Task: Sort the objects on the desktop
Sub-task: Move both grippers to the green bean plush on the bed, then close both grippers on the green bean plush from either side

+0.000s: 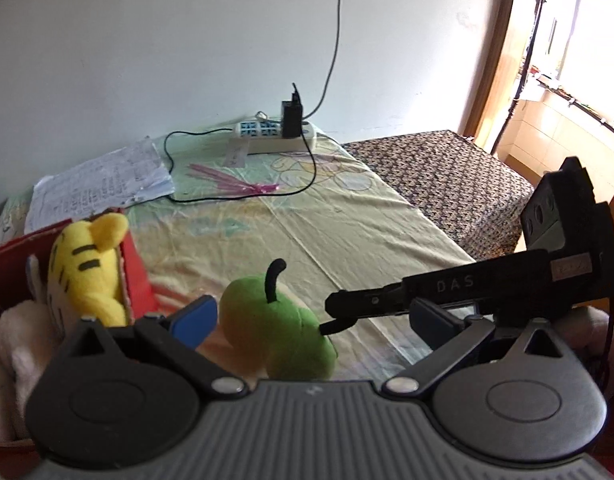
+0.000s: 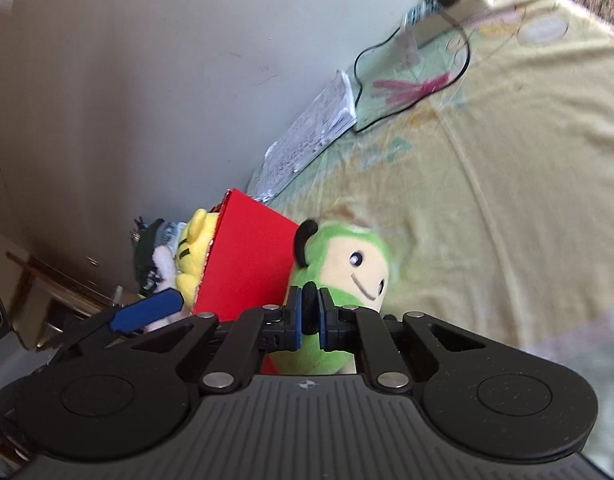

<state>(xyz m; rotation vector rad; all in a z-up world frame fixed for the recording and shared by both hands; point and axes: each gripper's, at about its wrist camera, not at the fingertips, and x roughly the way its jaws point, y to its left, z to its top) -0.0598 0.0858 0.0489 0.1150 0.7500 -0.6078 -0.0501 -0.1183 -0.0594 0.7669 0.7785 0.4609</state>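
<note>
The right claw (image 2: 310, 322) is pinched on a black ear or antenna of the green plush (image 2: 339, 264), probably to lift it into the red box (image 2: 247, 256) just left, where a yellow striped plush (image 1: 87, 264) already sits. The left claw (image 1: 311, 320) stands spread around the green toy, touching nothing.

Your green plush (image 2: 339, 264) sits just right of the red box (image 2: 243, 264); the yellow striped plush (image 1: 87, 268) lies inside.
</note>
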